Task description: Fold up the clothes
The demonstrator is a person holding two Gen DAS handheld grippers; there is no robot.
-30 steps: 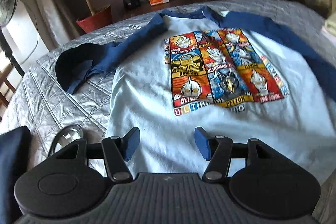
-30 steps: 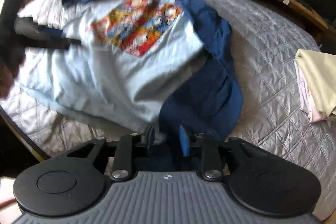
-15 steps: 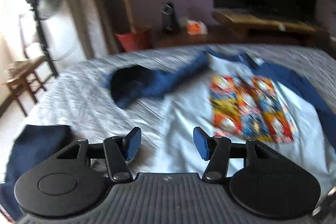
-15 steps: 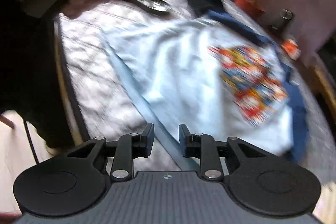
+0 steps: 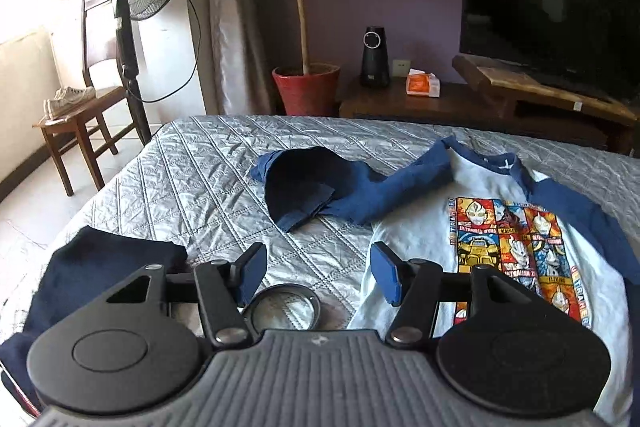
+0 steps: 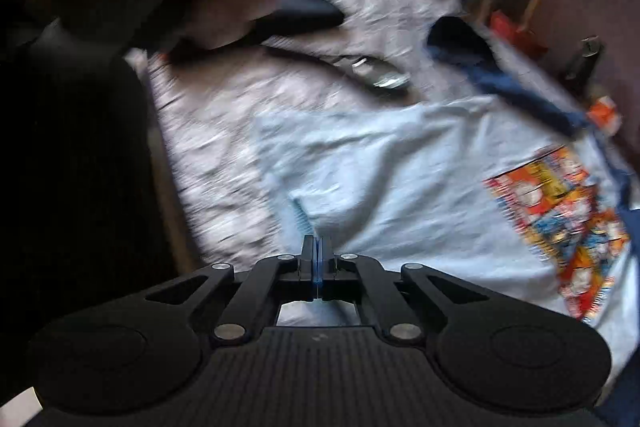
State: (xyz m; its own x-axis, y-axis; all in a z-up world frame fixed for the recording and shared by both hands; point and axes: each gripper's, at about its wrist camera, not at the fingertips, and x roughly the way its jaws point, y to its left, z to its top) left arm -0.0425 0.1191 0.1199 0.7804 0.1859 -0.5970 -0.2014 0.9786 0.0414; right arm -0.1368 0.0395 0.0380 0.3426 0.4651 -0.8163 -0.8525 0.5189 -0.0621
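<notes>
I see raglan shirt [image 5: 416, 239] spread flat on quilted grey bedspread [image 5: 192, 187], printed front up, navy sleeve [image 5: 344, 191] stretched away from shirt body toward fan side. My left gripper [image 5: 318, 267] hangs above bedspread just beside shirt's side edge, jaws spread, nothing between. Round lens-like object [image 5: 282, 313] on bedspread beside shirt. Dark navy garment [image 5: 100, 267] further from shirt. My right gripper [image 6: 317, 251] at shirt's hem edge [image 6: 300, 217], jaws pressed together; blur, cannot tell if cloth pinched.
</notes>
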